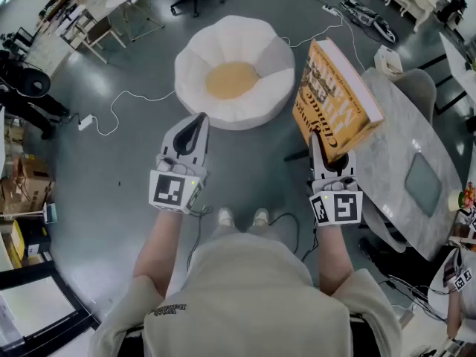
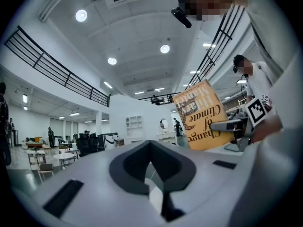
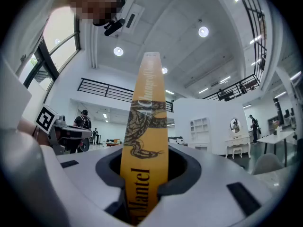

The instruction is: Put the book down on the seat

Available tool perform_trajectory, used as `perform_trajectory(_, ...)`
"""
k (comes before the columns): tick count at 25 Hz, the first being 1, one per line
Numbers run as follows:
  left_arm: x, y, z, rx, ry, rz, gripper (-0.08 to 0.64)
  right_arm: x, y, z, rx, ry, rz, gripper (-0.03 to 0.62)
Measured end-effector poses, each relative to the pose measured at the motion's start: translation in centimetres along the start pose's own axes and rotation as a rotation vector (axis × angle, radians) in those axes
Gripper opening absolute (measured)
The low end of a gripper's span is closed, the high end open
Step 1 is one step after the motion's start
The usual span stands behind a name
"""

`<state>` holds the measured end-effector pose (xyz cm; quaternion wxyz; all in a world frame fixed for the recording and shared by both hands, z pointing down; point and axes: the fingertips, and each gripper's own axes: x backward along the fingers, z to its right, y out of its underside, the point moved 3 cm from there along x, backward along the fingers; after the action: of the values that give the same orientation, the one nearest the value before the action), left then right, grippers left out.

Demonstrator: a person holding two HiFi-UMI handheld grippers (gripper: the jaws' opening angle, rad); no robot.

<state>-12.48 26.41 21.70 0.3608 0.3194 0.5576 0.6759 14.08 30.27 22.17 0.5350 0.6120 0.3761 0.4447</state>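
Observation:
The book (image 1: 335, 99) is a thick orange-yellow volume with dark lettering. It stands upright in the air at the right of the head view, and my right gripper (image 1: 316, 141) is shut on its lower edge. In the right gripper view its spine (image 3: 144, 141) rises between the jaws. The seat (image 1: 234, 69) is a round white cushion chair with a tan middle; it sits on the floor ahead, left of the book. My left gripper (image 1: 195, 125) hovers level near the seat's front edge, its jaws together with nothing between them. From the left gripper view (image 2: 151, 145) the book (image 2: 203, 122) shows at the right.
A marble-topped table (image 1: 416, 155) stands right of the book, with a grey chair (image 1: 416, 88) behind it. A white cable (image 1: 126, 99) and a power strip (image 1: 85, 122) lie on the grey floor to the left. Tables and chairs (image 1: 111, 13) stand at the far left.

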Motion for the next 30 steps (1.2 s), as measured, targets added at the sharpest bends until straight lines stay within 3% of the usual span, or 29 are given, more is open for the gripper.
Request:
perform_trajectory(19, 0.3, 0.9, -0.2, 0.008, 0.016, -0.037, 0.009, -0.2, 0.6, -0.1, -0.045, 0.01, -0.013, 0.144)
perform_trajectory(30, 0.5, 0.7, 1.1, -0.014, -0.025, -0.007, 0.01, 1.0, 1.0, 0.8, -0.052, -0.021, 0.011, 0.144)
